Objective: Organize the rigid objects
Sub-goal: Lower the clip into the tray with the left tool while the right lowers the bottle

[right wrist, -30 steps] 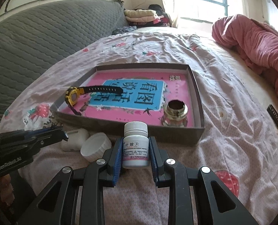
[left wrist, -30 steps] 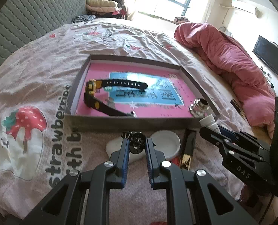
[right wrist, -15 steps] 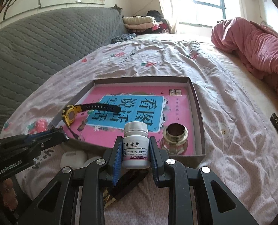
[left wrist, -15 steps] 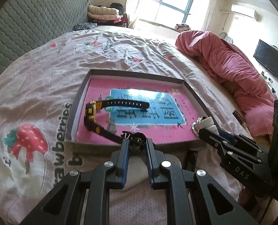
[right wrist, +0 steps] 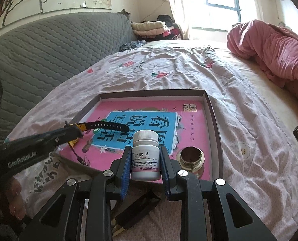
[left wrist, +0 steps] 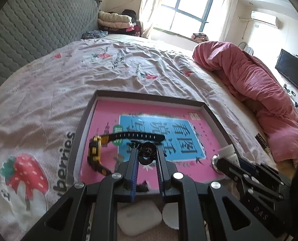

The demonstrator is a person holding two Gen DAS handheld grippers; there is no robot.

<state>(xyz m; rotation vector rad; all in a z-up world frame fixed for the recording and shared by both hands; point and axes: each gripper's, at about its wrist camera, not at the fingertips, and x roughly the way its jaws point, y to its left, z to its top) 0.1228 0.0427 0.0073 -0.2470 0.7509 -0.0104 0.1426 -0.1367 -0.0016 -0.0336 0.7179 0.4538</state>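
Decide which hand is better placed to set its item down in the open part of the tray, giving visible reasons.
Probably right: its tool holds the white bottle above bare pink tray floor. The left tool holds a small black object over the watch.

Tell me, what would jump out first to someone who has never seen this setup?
Probably the white pill bottle, pinched upright between the black jaws of the right gripper just above the near edge of a shallow tray on the bed. The tray's bright pink and blue floor carries a yellow-and-black watch at its left and a brass-coloured ring at its right. The left gripper holds a small black part above the tray.
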